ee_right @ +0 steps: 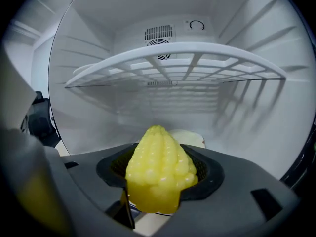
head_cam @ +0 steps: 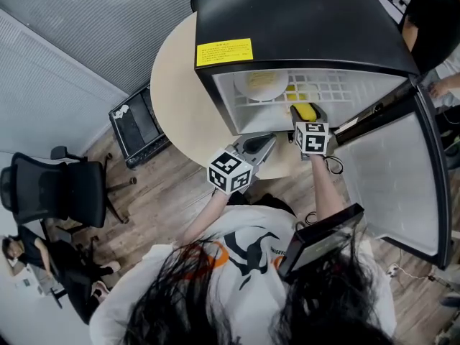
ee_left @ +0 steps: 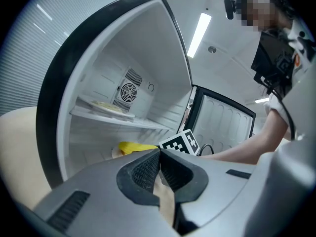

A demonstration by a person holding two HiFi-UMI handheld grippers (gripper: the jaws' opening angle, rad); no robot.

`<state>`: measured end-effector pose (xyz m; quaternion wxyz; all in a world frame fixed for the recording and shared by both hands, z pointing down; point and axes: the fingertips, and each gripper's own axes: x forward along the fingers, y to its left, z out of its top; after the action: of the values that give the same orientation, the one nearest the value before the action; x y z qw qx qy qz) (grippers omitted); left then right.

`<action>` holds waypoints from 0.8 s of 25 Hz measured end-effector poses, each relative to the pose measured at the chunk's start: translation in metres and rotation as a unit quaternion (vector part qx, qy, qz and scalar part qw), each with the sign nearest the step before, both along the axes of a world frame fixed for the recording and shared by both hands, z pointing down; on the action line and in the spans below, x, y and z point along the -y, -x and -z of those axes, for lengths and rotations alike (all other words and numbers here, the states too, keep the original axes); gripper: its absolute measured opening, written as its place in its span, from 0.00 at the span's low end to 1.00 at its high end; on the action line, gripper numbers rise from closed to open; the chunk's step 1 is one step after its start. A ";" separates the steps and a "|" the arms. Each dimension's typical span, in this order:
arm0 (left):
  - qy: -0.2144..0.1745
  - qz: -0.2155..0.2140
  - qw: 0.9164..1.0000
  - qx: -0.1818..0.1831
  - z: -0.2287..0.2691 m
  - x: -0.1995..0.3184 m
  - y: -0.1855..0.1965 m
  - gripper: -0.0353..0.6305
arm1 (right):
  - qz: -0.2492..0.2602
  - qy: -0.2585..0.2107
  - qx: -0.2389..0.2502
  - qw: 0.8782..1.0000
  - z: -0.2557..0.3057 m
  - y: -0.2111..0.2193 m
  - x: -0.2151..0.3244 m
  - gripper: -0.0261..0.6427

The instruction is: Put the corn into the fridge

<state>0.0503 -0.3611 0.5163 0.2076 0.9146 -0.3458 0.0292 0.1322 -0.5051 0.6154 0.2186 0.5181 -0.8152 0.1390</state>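
The yellow corn [ee_right: 159,171] is pinched between the dark pads of my right gripper [ee_right: 160,184], tip pointing into the open fridge [head_cam: 302,20]. In the head view the right gripper [head_cam: 305,118] holds the corn [head_cam: 305,111] at the fridge mouth, under the white wire shelf [head_cam: 316,86]. A pale plate [ee_right: 191,137] lies on the fridge floor just beyond the corn. My left gripper [head_cam: 257,149] hovers outside the fridge's lower left corner. Its pads [ee_left: 148,171] are pressed together with nothing between them. From the left gripper view the corn [ee_left: 134,147] shows low inside the fridge.
The black fridge stands on a round beige table [head_cam: 176,99], its door [head_cam: 402,178] swung open to the right. A plate [head_cam: 260,85] with pale food rests on the wire shelf [ee_right: 173,63]. A black office chair [head_cam: 61,189] and a dark case [head_cam: 136,124] stand on the wood floor at left.
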 end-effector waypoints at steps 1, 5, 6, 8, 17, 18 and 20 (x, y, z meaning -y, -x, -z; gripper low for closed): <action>0.001 0.002 1.000 0.002 -0.001 0.000 0.000 0.07 | 0.003 0.004 -0.006 1.000 -0.004 0.000 -0.001 0.43; 0.007 0.002 1.000 0.010 -0.005 -0.003 0.000 0.07 | 0.011 0.014 -0.026 0.999 -0.014 0.000 -0.004 0.43; 0.008 0.001 1.000 0.010 -0.006 -0.004 -0.001 0.07 | 0.011 0.016 -0.025 0.999 -0.015 0.001 -0.004 0.43; 0.009 0.000 1.000 0.011 -0.006 -0.005 -0.001 0.07 | 0.011 0.021 -0.022 0.999 -0.015 0.002 -0.004 0.43; 0.016 -0.004 1.000 0.016 -0.010 -0.012 0.000 0.07 | -0.023 0.035 0.015 0.999 -0.004 -0.005 -0.004 0.47; 0.016 -0.004 1.000 0.015 -0.010 -0.013 0.001 0.07 | -0.026 0.033 0.023 0.999 0.001 -0.006 -0.005 0.47; 0.015 -0.003 1.000 0.016 -0.010 -0.014 0.002 0.07 | -0.029 0.026 0.040 0.998 0.012 -0.006 -0.009 0.48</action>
<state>0.0479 -0.3473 0.5259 0.2161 0.9118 -0.3457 0.0499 0.1381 -0.4965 0.6030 0.1946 0.5297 -0.8040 0.1872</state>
